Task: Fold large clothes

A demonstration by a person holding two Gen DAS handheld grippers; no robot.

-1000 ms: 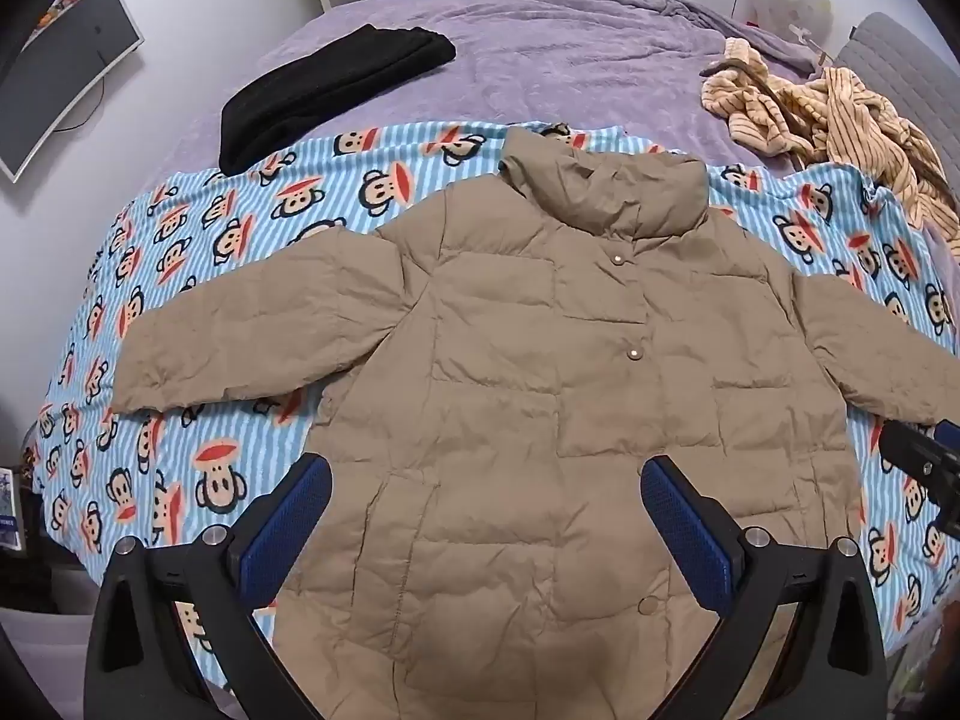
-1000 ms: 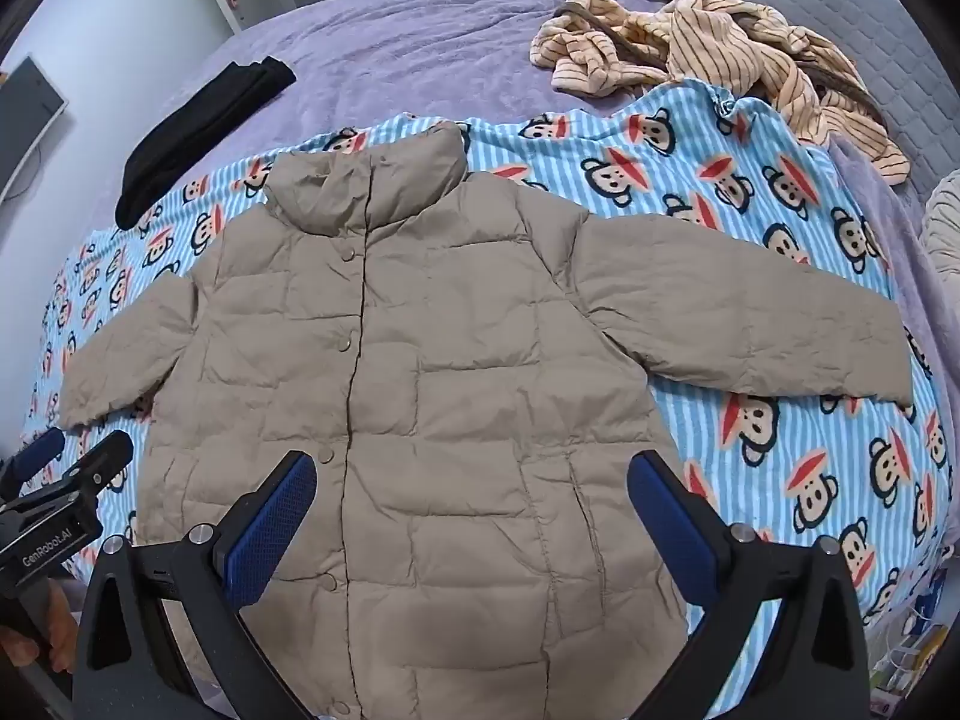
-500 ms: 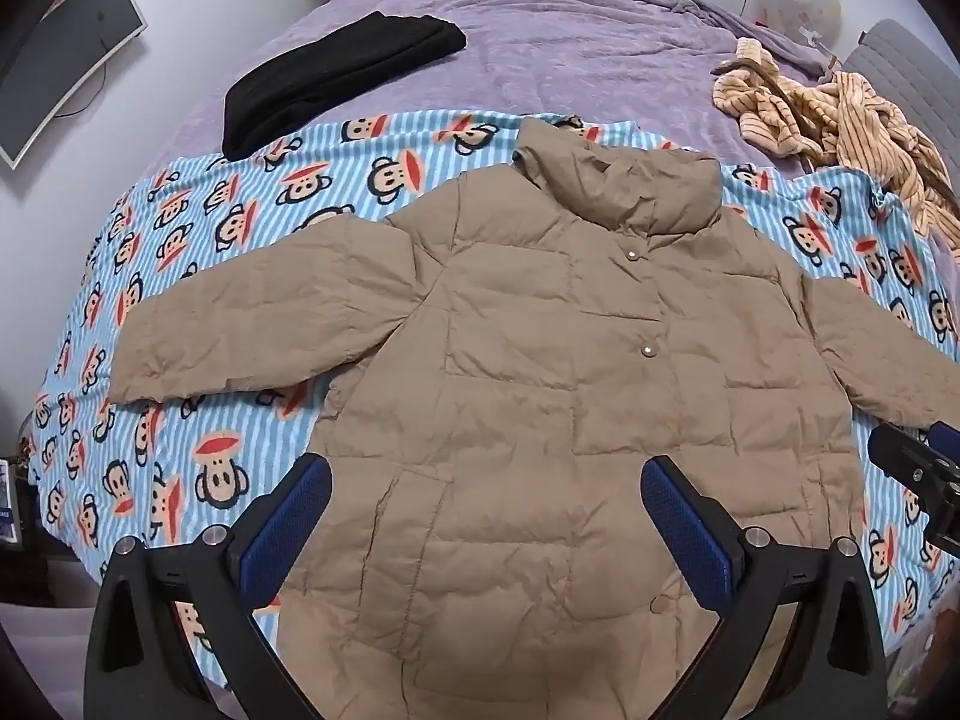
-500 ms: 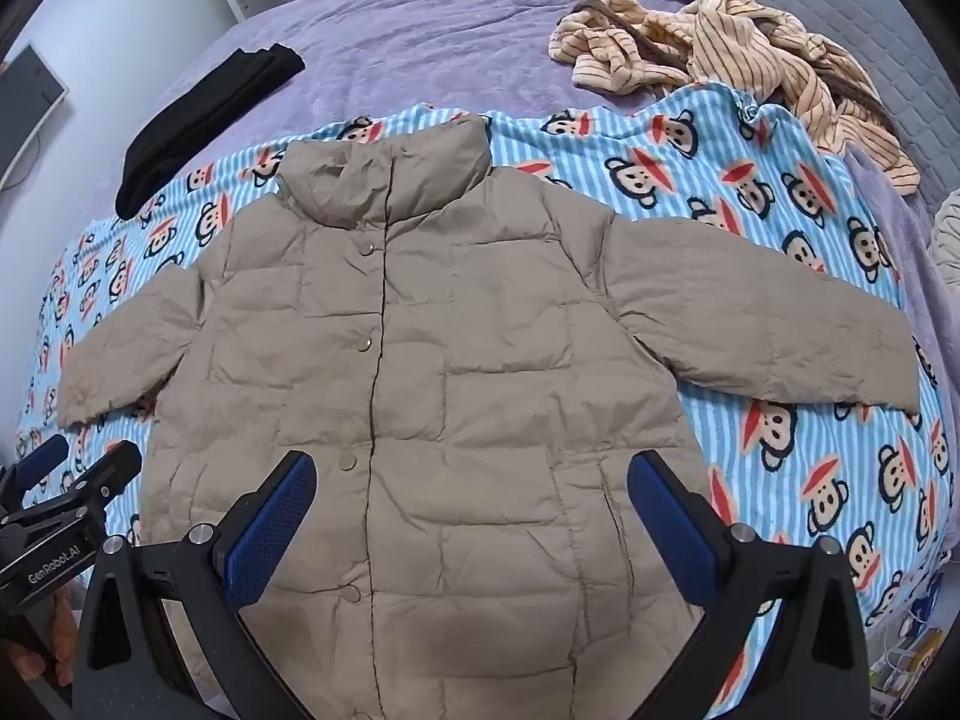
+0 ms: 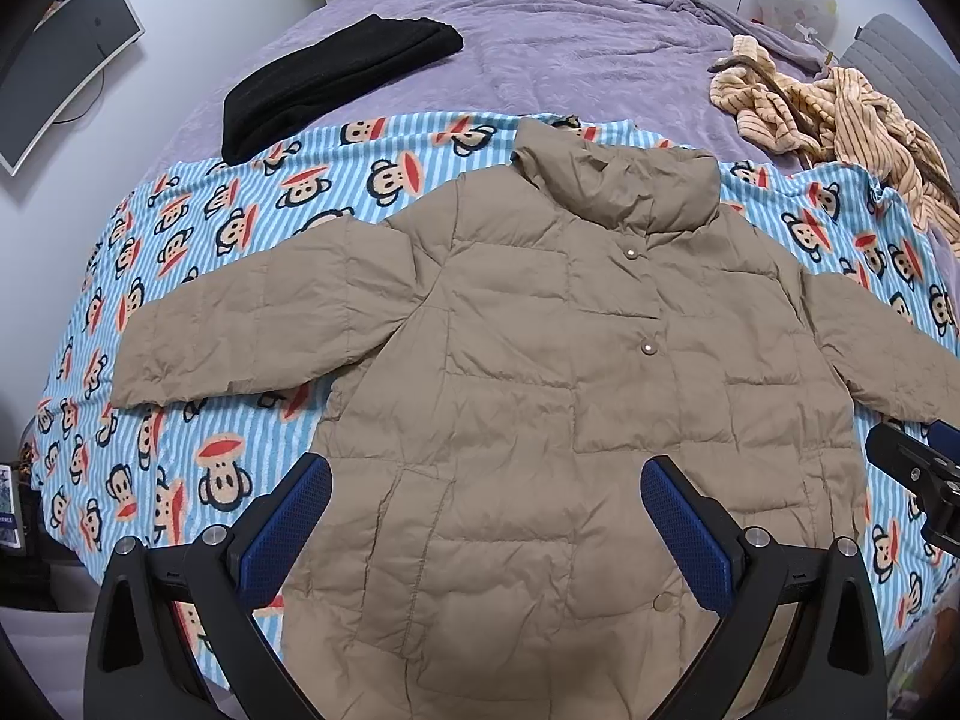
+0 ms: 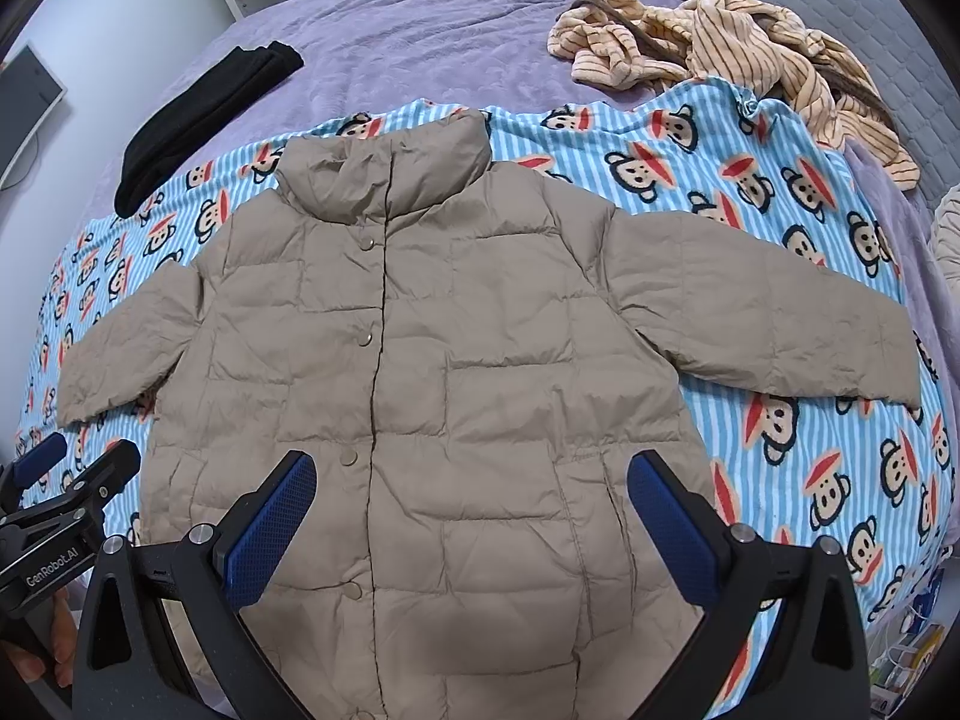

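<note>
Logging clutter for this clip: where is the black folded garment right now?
The black garment lies on the purple bedspread, far left in both views, just beyond the monkey blanket's far left corner.

Bed (image 5: pixel 570 42) with purple cover fills frame, both views. Directly on cover: blue striped monkey-print blanket (image 5: pixel 198 312) spread across lower half, edge to edge; black folded garment (image 5: pixel 336 78) upper left, near end overlapping blanket edge; crumpled tan striped garment (image 6: pixel 720 36) upper right, trailing onto blanket's far right corner. Tan puffer jacket (image 6: pixel 450 372) flat on blanket, centre frame, sleeves spread left and right, collar toward top.
</note>
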